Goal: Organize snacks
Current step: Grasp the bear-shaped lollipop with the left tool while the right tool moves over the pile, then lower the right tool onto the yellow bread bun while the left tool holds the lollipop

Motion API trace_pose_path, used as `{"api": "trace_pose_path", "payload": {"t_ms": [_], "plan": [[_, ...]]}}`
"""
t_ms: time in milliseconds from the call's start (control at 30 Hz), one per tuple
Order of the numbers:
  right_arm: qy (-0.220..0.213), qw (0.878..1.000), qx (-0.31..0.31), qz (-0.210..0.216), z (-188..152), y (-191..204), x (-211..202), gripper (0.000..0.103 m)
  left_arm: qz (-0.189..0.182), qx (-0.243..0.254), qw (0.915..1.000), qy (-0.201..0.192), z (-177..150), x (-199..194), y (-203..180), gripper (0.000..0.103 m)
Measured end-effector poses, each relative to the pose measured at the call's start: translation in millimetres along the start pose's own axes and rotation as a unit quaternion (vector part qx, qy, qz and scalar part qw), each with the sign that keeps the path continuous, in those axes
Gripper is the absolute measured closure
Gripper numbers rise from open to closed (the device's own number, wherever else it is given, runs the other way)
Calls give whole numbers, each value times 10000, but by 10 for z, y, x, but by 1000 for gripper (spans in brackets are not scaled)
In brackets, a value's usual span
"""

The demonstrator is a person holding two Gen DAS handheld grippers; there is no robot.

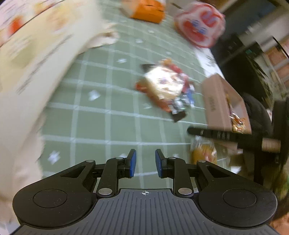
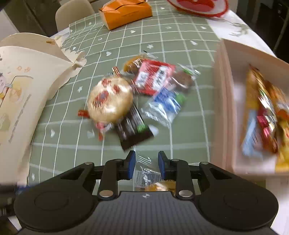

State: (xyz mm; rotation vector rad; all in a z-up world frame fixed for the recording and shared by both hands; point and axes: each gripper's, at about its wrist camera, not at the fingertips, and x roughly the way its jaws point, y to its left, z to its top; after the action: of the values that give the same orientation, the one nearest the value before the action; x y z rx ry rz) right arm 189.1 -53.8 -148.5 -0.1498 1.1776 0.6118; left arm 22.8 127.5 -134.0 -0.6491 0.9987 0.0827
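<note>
A pile of wrapped snacks point(image 2: 137, 101) lies mid-table on the green checked cloth point(image 2: 180, 45): a round cake packet point(image 2: 110, 101), a red packet point(image 2: 153, 79), a blue one point(image 2: 164, 106) and a black one point(image 2: 133, 130). The same pile point(image 1: 166, 90) shows in the left wrist view. My right gripper point(image 2: 146, 162) points down over a clear-wrapped yellow snack point(image 2: 150, 178). The wrapper sits in the narrow gap between its blue pads, which do not visibly squeeze it. In the left wrist view that right gripper point(image 1: 198, 131) hovers over the packet point(image 1: 204, 153). My left gripper point(image 1: 145, 162) is narrowly open and holds nothing.
A pale box point(image 2: 229, 101) at the right holds several snack bars point(image 2: 265, 115). A cream paper bag point(image 2: 27, 76) lies at the left. An orange carton point(image 2: 126, 12) and a red-and-white bag point(image 2: 198, 5) sit at the far end. A chair point(image 2: 74, 12) stands beyond.
</note>
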Motion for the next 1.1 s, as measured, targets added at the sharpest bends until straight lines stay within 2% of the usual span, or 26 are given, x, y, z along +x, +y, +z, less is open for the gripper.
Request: {"api": "trace_pose_path", "payload": {"t_ms": [67,100,133,200,267,333,400,533,600,667,733,800,833,1000,1100], "plan": [[-165,9999,-3,-44,-167,-41,-141,75,-65,408,9991,-33,128,84,-188,77],[-244,9997,-7,-83,-245,-62,-214,72,-82,612,9981,-66,199,127,-290,77],[-299,9995,-6,-115,-296,-91,-264,63,-78,806,9967,-109,268,172,-389,77],[-470,9987,-11,-209,-435,-163,-422,54,-14,1317,9910,-240,443,290,-627,77],[-600,9975,-59,-363,-543,-236,-546,52,109,1769,9838,-280,601,443,-858,77],[-680,9962,-60,-532,-641,-322,-641,50,186,2092,9776,-162,750,661,-1072,77],[-691,9957,23,-616,-740,-426,-694,48,260,2267,9736,-49,887,922,-1258,77],[-624,9952,250,-718,-944,-688,-764,48,614,2436,9677,-222,1128,1313,-1541,77],[-621,9943,274,-828,-1034,-780,-784,48,738,2588,9630,-172,1217,1492,-1669,77],[-628,9934,281,-922,-1130,-878,-818,48,922,2852,9540,24,1242,1652,-1783,77],[-591,9931,380,-935,-1198,-995,-826,48,1112,3193,9409,183,1204,1788,-1868,75],[-541,9929,530,-920,-1244,-1117,-822,48,1249,3519,9276,115,1153,1848,-1917,71],[-526,9926,615,-910,-1260,-1177,-818,48,1291,3577,9248,104,1147,1849,-1917,70],[-525,9929,855,-646,-1303,-1399,-772,47,1410,3368,9307,204,1205,1884,-1896,59],[-588,9938,812,-482,-1295,-1455,-733,39,1430,3090,9395,378,1262,1938,-1893,59]]}}
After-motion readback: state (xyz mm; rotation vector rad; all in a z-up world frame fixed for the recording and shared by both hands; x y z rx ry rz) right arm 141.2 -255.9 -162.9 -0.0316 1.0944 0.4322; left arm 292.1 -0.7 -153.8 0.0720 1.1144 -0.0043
